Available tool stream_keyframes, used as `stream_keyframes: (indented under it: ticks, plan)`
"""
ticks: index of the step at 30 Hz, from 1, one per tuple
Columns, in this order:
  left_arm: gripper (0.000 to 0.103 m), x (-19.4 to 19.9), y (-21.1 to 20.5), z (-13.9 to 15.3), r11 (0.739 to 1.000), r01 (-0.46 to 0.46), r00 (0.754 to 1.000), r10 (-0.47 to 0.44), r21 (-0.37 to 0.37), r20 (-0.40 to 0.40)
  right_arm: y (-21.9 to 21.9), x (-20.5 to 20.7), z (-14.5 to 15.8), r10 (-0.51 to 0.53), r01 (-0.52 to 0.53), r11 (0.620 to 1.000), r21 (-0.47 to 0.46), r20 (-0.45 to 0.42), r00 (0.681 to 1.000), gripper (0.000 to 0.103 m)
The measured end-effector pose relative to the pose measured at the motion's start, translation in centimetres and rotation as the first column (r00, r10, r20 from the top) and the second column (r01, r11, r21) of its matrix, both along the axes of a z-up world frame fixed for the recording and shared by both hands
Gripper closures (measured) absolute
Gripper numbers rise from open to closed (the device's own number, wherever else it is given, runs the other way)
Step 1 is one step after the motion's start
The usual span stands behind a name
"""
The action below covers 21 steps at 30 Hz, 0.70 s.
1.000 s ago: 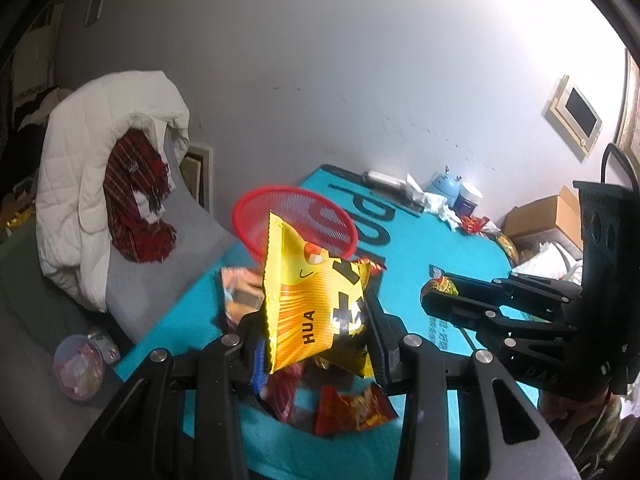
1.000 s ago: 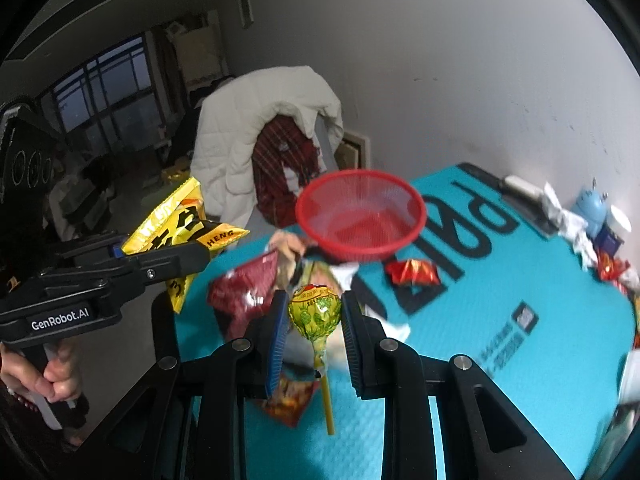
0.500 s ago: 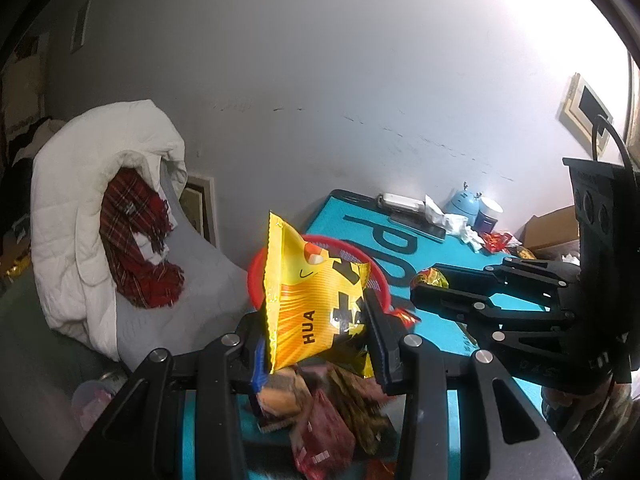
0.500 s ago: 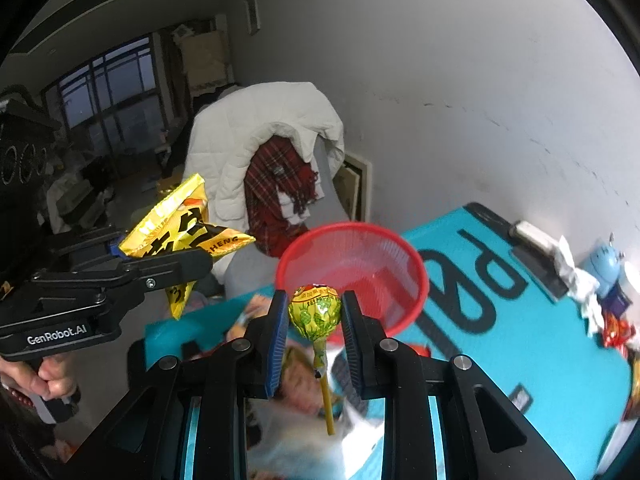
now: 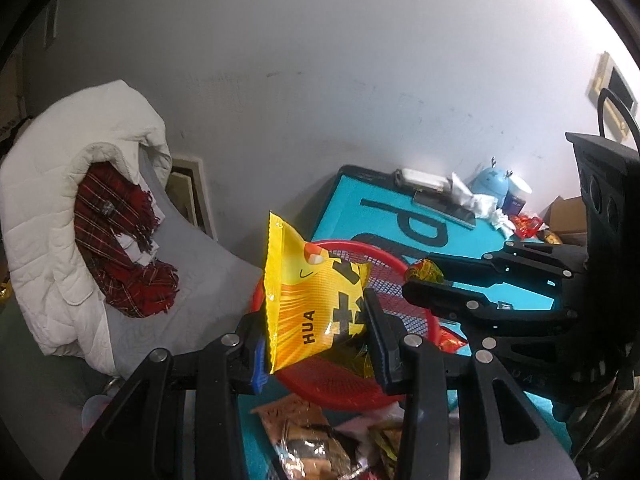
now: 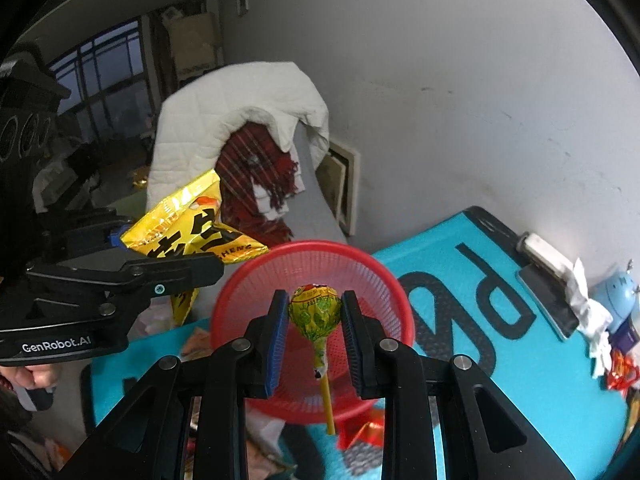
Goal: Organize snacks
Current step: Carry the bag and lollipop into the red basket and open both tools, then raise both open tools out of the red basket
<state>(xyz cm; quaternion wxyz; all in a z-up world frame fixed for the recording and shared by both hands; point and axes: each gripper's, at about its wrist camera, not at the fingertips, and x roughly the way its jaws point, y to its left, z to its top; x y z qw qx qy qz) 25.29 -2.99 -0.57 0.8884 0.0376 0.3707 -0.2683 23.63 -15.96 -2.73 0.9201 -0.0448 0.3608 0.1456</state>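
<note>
My left gripper (image 5: 316, 340) is shut on a yellow snack bag (image 5: 312, 300) marked HUA and holds it above the near rim of a red mesh basket (image 5: 404, 300). My right gripper (image 6: 315, 316) is shut on a green-yellow lollipop (image 6: 315, 312), stick hanging down, over the same red basket (image 6: 372, 280). In the right wrist view the left gripper (image 6: 200, 268) with the yellow bag (image 6: 188, 228) sits left of the basket. In the left wrist view the right gripper (image 5: 416, 280) holds the lollipop (image 5: 426, 271) over the basket's right side.
The basket stands on a teal mat (image 6: 500, 380). Loose snack packets (image 5: 312, 436) lie in front of it, a red wrapper (image 6: 364, 428) beside it. A blue toy (image 6: 618, 296), tissues and a phone sit at the mat's far end. A chair with a white jacket (image 5: 60, 208) stands left.
Both grippers have moved forward and over the red basket, which now lies directly under the bag and the lollipop. Both holds are unchanged.
</note>
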Motion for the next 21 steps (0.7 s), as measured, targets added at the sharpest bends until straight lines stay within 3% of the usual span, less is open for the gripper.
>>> stream_keyframes:
  ticks: [9,15,19,21]
  plan:
    - [0.064,2.7,-1.9,-3.2,0.999,0.020,0.995,-0.016,0.042,-0.103,-1.4,3.0,-2.7,-0.023,0.022,1.000,-0.010,-0.073,0.997,0.077]
    - [0.062,3.5,-2.6,-3.9,0.994,-0.005,0.993,0.018,0.110,-0.113,-1.9,3.2,-3.6,-0.038,0.037,0.999,-0.014,-0.105,0.994,0.076]
    - [0.035,3.8,-2.4,-3.9,0.991,-0.040,0.992,0.054,0.128,-0.111,-2.3,3.1,-3.4,-0.053,0.052,0.999,-0.010,-0.104,0.993,0.059]
    - [0.034,3.6,-2.2,-3.6,0.991,-0.048,0.993,0.061,0.128,-0.099,-2.4,2.9,-3.1,-0.058,0.057,0.998,-0.012,-0.099,0.993,0.059]
